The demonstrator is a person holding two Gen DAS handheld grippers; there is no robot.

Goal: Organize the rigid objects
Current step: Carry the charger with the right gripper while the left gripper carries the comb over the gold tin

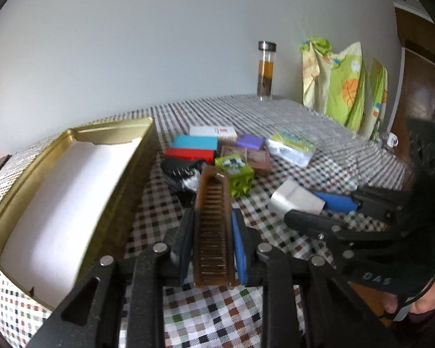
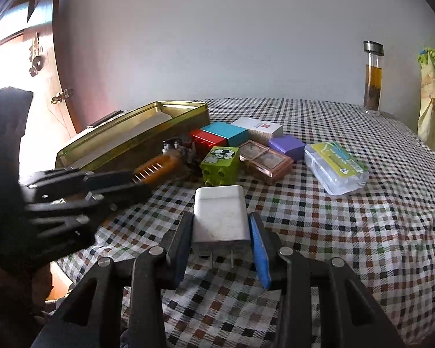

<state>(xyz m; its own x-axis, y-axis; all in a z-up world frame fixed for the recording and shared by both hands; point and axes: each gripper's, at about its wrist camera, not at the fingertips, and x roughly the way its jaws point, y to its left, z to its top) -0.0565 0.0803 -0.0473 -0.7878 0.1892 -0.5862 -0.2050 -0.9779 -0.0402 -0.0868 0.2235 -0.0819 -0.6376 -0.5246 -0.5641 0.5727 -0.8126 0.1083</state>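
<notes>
My left gripper (image 1: pixel 213 232) is shut on a brown comb (image 1: pixel 213 226) and holds it above the checked tablecloth, just right of an open gold tin (image 1: pixel 72 203) with a white lining. The comb (image 2: pixel 156 168) and the left gripper (image 2: pixel 113 184) also show in the right wrist view. My right gripper (image 2: pixel 220 232) is shut on a white plug charger (image 2: pixel 220 217), its prongs pointing back at the camera. The charger (image 1: pixel 295 200) and the right gripper (image 1: pixel 319 208) also show in the left wrist view, to the right of the comb.
A cluster lies past the grippers: green block (image 2: pixel 221 163), red box (image 2: pixel 207 140), teal box (image 2: pixel 226 133), white box (image 2: pixel 258 129), purple box (image 2: pixel 287 145), brown case (image 2: pixel 265 161), clear plastic box (image 2: pixel 336 168). A glass bottle (image 2: pixel 372 78) stands at the far edge. Green fabric (image 1: pixel 345 87) hangs at right.
</notes>
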